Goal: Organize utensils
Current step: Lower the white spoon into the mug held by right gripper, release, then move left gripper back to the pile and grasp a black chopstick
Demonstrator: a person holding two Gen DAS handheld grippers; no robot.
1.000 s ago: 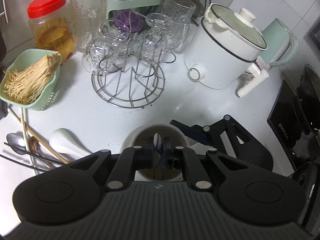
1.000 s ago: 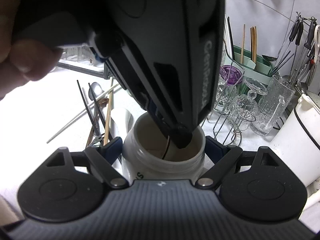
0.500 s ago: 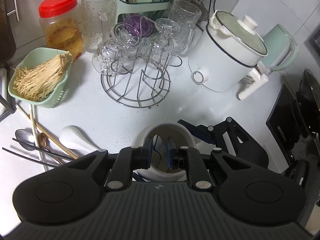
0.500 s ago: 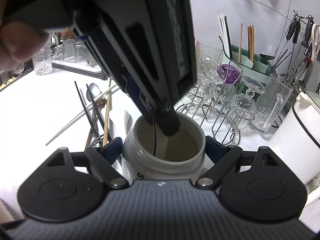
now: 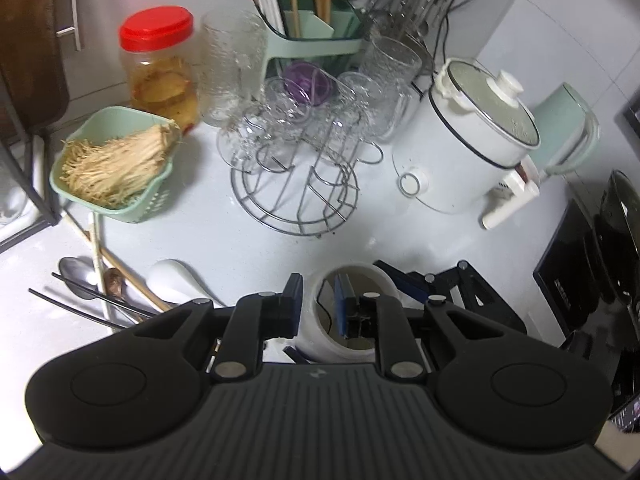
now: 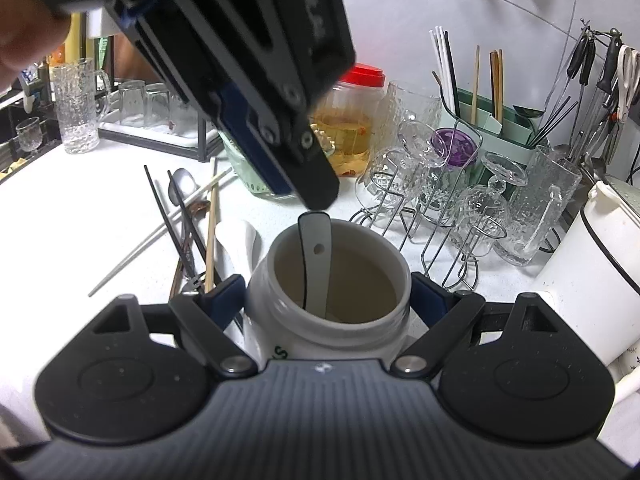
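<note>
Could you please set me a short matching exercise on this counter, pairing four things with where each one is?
Things:
1. white spoon
2. jar
3. noodles
4. black chopsticks

Places:
A. in the green basket
B. loose on the counter
C. standing in the jar
D. between the right tool's fingers

Pairs: 1-C, 2-D, 3-A, 4-B

Red-lidded jar [image 5: 160, 68] with amber liquid at back of white countertop [image 5: 248, 248]. Green basket [image 5: 114, 164] of pale strands just beside it. Wire rack [image 5: 296, 184] holding upturned glasses at centre. White electric pot [image 5: 472, 144] to right; mint kettle [image 5: 564, 128] behind it. Tall textured glass mug [image 6: 540, 208] near rack.
</note>
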